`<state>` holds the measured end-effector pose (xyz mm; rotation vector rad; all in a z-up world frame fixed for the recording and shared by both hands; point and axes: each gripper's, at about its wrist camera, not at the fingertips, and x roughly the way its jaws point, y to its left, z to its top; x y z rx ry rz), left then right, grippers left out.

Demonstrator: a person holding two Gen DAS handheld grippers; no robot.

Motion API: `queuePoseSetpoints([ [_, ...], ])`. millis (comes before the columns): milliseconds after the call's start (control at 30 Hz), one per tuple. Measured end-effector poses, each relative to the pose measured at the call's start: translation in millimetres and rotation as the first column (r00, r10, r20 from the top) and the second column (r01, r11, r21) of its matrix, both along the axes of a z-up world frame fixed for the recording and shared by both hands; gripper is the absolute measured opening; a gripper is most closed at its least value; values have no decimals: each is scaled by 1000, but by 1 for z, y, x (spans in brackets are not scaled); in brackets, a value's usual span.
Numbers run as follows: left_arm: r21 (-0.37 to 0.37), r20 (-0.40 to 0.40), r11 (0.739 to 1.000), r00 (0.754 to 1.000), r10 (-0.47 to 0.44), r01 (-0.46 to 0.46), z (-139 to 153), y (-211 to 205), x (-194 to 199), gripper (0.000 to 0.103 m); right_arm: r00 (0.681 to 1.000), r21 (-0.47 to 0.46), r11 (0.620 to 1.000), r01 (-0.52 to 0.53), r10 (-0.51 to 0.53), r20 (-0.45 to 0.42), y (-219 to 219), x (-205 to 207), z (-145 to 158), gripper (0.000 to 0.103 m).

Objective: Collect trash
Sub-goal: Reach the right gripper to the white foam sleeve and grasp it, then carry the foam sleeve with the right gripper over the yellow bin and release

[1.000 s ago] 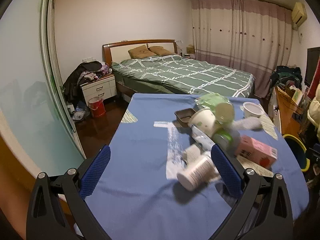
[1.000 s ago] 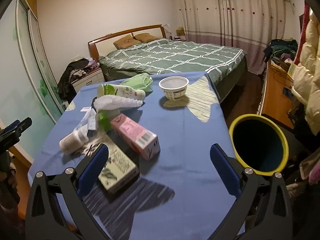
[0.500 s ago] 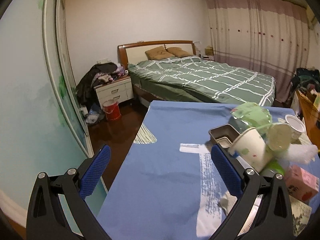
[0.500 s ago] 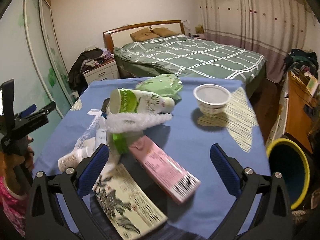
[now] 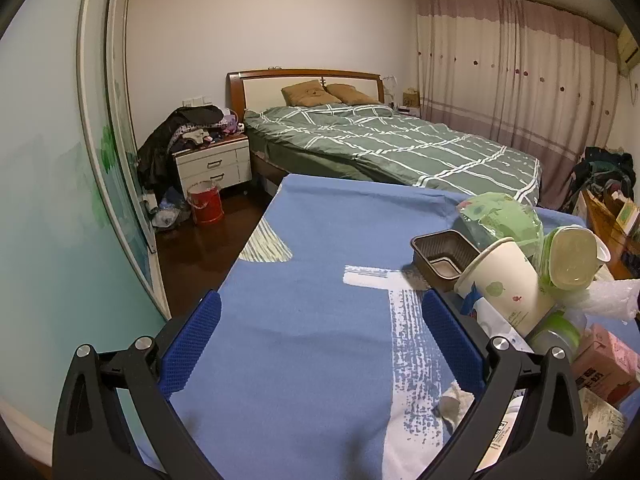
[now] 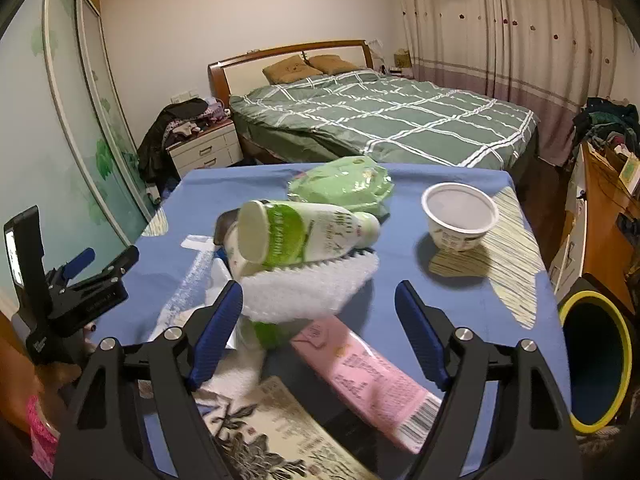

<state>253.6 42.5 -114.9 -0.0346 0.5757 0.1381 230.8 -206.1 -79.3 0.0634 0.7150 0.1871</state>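
The trash sits heaped at the near middle of the blue-covered bench (image 6: pixel 460 292): one pink carton (image 6: pixel 372 376) lying flat, one printed flat box (image 6: pixel 276 436) at the near edge, one green-and-white bottle (image 6: pixel 304 236) on its side atop a wad of white bubble wrap (image 6: pixel 304 292), one green plastic bag (image 6: pixel 340 186) behind it, and one white yogurt cup (image 6: pixel 460 216) standing apart to the far right. The right tool (image 6: pixel 320 332) tilts down over the pile, its jaws closing but not yet pressing, with the bubble wrap and the carton's far end between them. The left tool (image 5: pixel 320 344), spread wide and holding nothing, angles down over bare cloth left of the heap, where one paper cup (image 5: pixel 508 280) and one brown tray (image 5: pixel 444 254) lie just right of its right finger. One yellow-rimmed bin (image 6: pixel 596 360) stands off the bench's right side.
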Motion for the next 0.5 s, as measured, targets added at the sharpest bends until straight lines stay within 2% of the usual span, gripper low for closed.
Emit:
queuePoseSetpoints([
  [67,-2,-3,1000,1000,-1,1,-1,0,0,99,1000,-21,1000,2,-2,-7,7,5,-4,82],
  [233,-8,-5,1000,1000,-5,5,-1,2,0,99,999,-89,996,16,-19,-34,20,22,-17,82],
  [333,-5,-6,1000,1000,-5,5,-1,2,-1,99,998,-60,998,24,-27,-51,14,29,-24,49],
  [400,-4,-7,1000,1000,-8,8,-1,2,-2,99,999,-19,1000,24,-25,-49,7,29,-24,35],
  [433,-3,-6,1000,1000,-11,11,-1,2,-2,99,999,-11,999,32,-32,-39,3,27,-22,23],
  [500,2,-3,1000,1000,-15,15,0,1,-4,99,999,5,999,40,-40,-27,-4,24,-18,18],
])
